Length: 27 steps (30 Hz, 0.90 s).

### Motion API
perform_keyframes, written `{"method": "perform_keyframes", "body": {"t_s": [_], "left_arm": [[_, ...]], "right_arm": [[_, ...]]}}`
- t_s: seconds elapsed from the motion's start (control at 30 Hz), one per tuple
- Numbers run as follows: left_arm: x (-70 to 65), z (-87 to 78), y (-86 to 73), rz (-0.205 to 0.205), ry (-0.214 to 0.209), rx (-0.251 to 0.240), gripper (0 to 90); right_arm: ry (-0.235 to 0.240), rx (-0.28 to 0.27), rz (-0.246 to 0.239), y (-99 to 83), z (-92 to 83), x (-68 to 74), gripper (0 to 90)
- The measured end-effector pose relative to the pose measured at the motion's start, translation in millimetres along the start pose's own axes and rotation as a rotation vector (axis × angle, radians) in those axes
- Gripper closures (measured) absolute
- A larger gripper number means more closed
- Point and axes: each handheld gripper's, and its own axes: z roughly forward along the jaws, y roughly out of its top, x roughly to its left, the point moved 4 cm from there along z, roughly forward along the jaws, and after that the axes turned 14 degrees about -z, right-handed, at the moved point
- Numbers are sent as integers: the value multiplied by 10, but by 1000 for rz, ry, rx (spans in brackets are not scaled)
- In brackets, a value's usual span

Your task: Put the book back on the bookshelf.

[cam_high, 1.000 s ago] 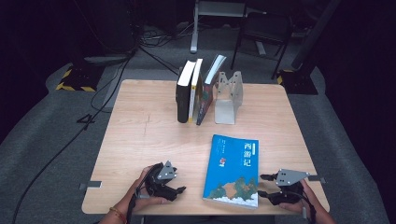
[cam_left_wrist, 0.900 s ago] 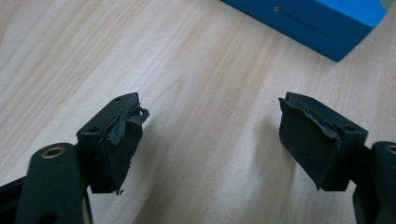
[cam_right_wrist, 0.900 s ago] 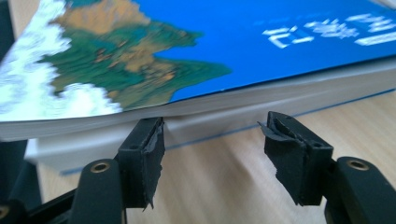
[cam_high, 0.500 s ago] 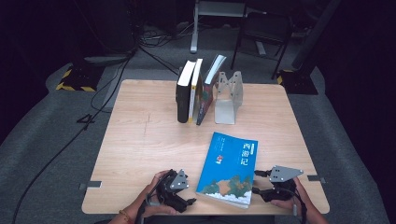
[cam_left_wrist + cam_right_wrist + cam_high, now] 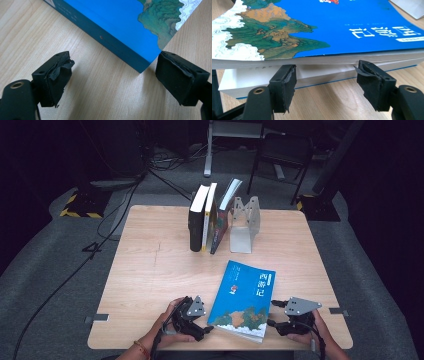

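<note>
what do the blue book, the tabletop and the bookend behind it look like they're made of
The blue book looks like a paperback: a smooth printed card cover with a slight sheen over a thick block of white paper pages, seen in the right gripper view. The tabletop looks like pale wood or wood-look laminate, with visible grain. The bookend appears to be bent sheet metal, matte grey, with cut-outs.

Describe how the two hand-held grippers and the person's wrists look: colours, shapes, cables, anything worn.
Both the left gripper and the right gripper are black, each topped with a grey three-cornered plate. Their jaws are blocky black, with worn, frayed black pads. A black cable trails from each. A thin band circles the left wrist; no sleeves show.
</note>
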Motion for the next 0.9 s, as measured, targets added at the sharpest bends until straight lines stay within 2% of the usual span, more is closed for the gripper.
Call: {"method": "perform_keyframes", "body": {"t_s": [0.13,0.27,0.3,0.6,0.67,0.8,0.9], "left_arm": [[26,-15,12,10,25,2,140],[120,-27,14,-28,37,1,141],[177,-31,19,-50,48,-6,141],[331,-67,10,-95,50,5,150],[333,-92,5,-96,70,11,153],[277,-157,19,-80,68,-10,173],[163,-195,74,-67,36,-43,175]], "right_arm": [[-12,-16,4,32,-35,-15,323],[-22,-22,-3,80,-7,-15,323],[-31,-28,-8,117,15,-22,318],[-65,-60,-14,266,67,-55,304],[-73,-69,-11,289,67,-73,293],[-84,-70,-17,322,60,-90,286],[-98,-81,-16,350,55,-101,285]]}}
